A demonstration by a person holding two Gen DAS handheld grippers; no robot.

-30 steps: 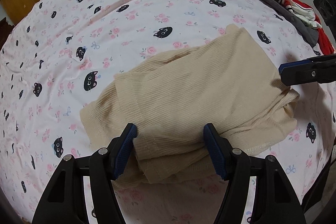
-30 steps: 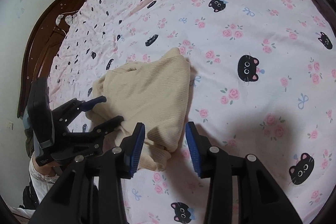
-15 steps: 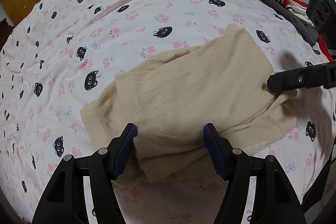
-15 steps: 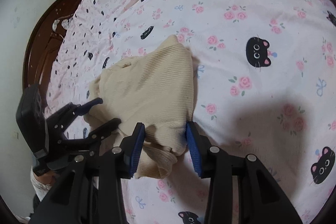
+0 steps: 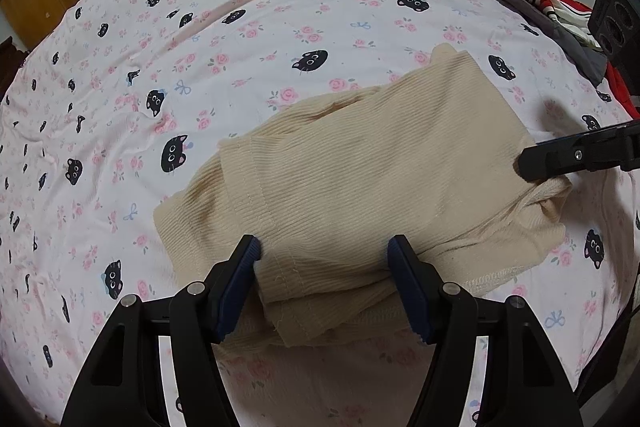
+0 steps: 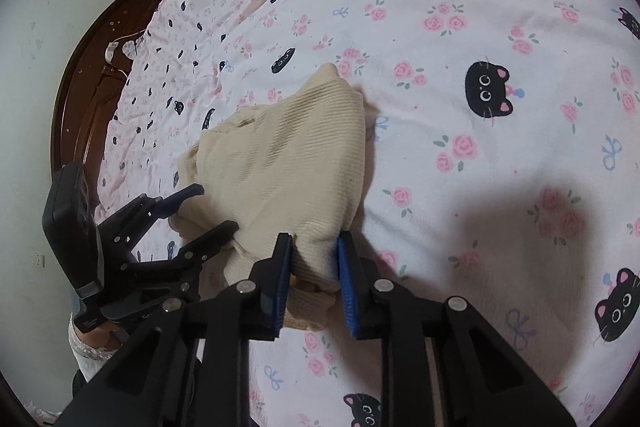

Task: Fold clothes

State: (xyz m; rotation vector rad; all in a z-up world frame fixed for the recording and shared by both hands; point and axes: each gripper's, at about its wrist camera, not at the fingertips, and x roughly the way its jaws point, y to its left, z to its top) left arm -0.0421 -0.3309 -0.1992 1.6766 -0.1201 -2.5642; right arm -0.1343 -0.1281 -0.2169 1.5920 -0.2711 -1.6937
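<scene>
Cream ribbed knit garment (image 5: 372,179), folded into a rumpled bundle, lying on cat-print bedsheet (image 5: 200,39)

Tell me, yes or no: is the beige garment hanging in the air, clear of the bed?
No. The beige garment lies folded flat on the cat-print bedsheet, its edges resting on the fabric.

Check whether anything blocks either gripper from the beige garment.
Nothing visible does. The left gripper straddles the near edge of the beige garment, jaws apart. The right gripper has just been closing on a bunched corner, and its pads now press the fabric.
</scene>
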